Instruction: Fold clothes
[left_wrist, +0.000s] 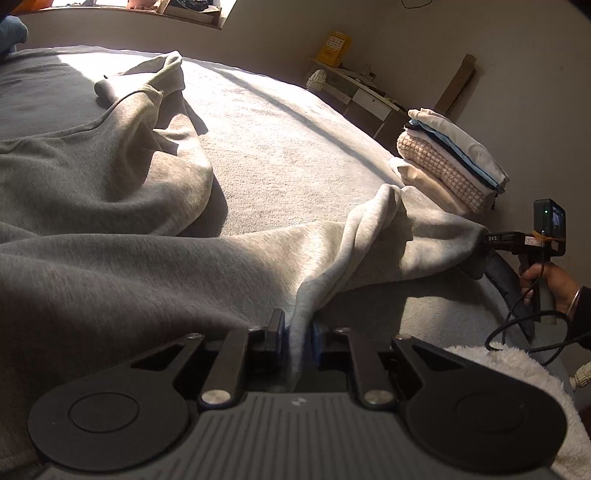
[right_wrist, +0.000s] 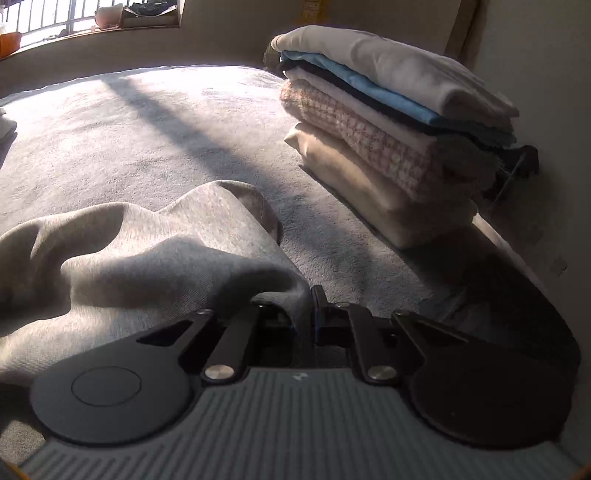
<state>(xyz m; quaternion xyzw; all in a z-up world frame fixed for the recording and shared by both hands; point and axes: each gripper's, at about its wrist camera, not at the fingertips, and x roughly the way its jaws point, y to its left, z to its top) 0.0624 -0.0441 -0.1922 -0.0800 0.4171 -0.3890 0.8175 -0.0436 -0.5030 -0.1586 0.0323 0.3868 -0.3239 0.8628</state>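
While the left gripper (left_wrist: 297, 338) holds a thin fold of the grey garment (left_wrist: 110, 236) spread on the bed (left_wrist: 266, 140) loosely between narrow fingers, it may slip free; the right gripper (right_wrist: 306, 314) pinches the hem, and could nudge the folded stack (right_wrist: 388, 122) nearby.

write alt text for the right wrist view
The right claw pinches an edge of a grey sweatshirt lying rumpled on a grey bed cover. A stack of folded clothes sits just beyond, beside the wall, with sunlight falling across the bed.
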